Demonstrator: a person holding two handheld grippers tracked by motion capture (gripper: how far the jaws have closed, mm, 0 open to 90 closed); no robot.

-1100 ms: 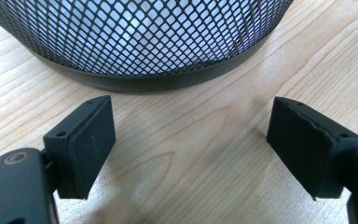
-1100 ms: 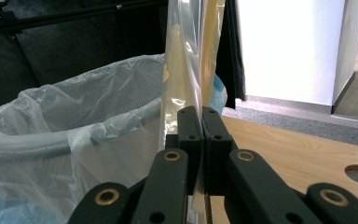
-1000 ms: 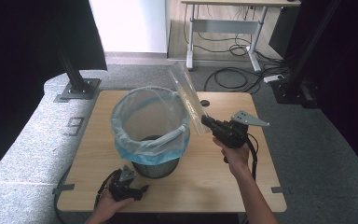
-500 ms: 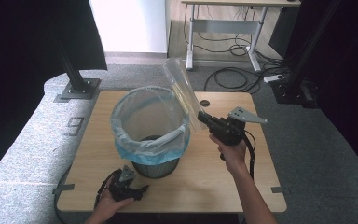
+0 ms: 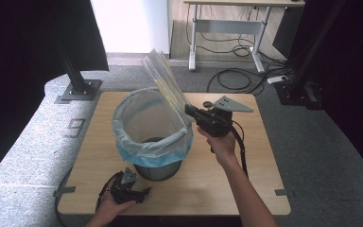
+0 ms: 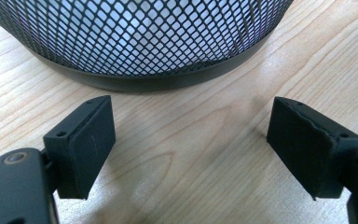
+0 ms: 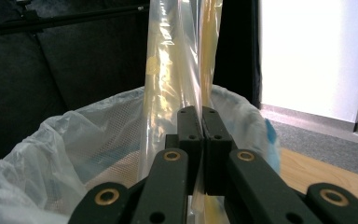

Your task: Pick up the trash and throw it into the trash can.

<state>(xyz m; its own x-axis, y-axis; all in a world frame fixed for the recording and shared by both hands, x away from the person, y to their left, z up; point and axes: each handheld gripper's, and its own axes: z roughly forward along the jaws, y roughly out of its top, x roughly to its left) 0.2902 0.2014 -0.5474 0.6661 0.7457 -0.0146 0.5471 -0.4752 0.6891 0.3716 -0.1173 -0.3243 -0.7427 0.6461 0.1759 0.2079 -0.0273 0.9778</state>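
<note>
Right tongs [image 7: 201, 122] pinch the clear plastic bag [image 7: 177, 60]; left tongs [image 6: 191, 149] gape.

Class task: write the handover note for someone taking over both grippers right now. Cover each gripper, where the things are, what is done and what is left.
Right gripper: shut on the clear plastic wrapper, held up slanting above the far right rim of the bin.
Left gripper: open, nothing between the jaws, resting low on the table near the front of the bin's base.
Mesh bin: upright mid-table, with the blue-edged liner folded over its rim.
Done: the wrapper is gripped and over the bin's edge.
Left, by my reading: lower the wrapper into the liner and open the right jaws. The left gripper could steady the bin.
</note>
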